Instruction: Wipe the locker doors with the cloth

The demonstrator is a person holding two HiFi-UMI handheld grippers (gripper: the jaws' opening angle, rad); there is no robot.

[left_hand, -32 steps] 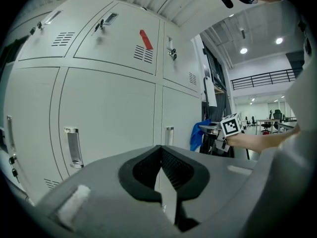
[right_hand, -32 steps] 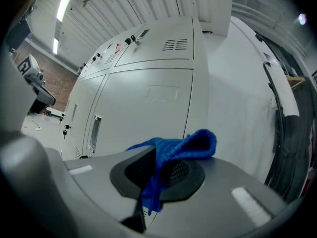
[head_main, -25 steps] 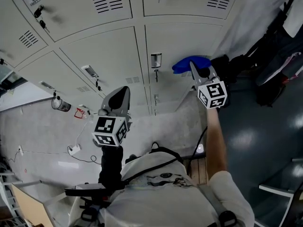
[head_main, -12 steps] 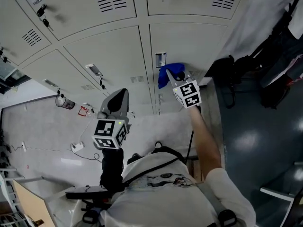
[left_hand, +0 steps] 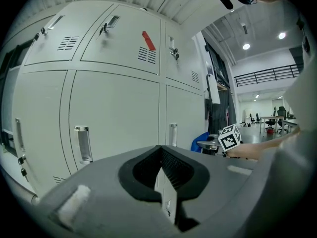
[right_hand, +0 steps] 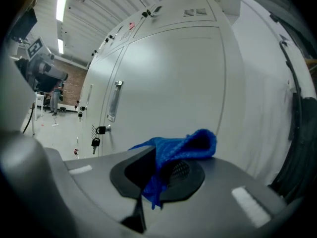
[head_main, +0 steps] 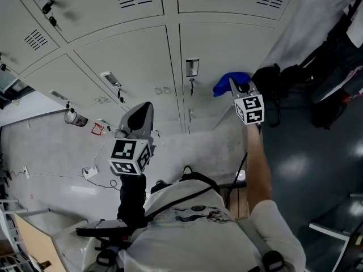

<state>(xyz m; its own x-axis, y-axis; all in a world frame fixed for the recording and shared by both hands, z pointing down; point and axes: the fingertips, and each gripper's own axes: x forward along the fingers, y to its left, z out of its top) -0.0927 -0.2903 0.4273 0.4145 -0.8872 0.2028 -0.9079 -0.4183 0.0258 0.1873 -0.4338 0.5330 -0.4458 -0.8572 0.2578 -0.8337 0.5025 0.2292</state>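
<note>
Grey locker doors (head_main: 130, 55) and a gripped blue cloth (head_main: 223, 85)
The locker doors fill the upper half of the head view. The left gripper (head_main: 145, 107), lower left of centre, has its jaws closed together on nothing. The right gripper (head_main: 233, 85), right of centre, is clamped on the bunched blue cloth, which sits at the right edge of a lower door; whether it touches the door is unclear
</note>
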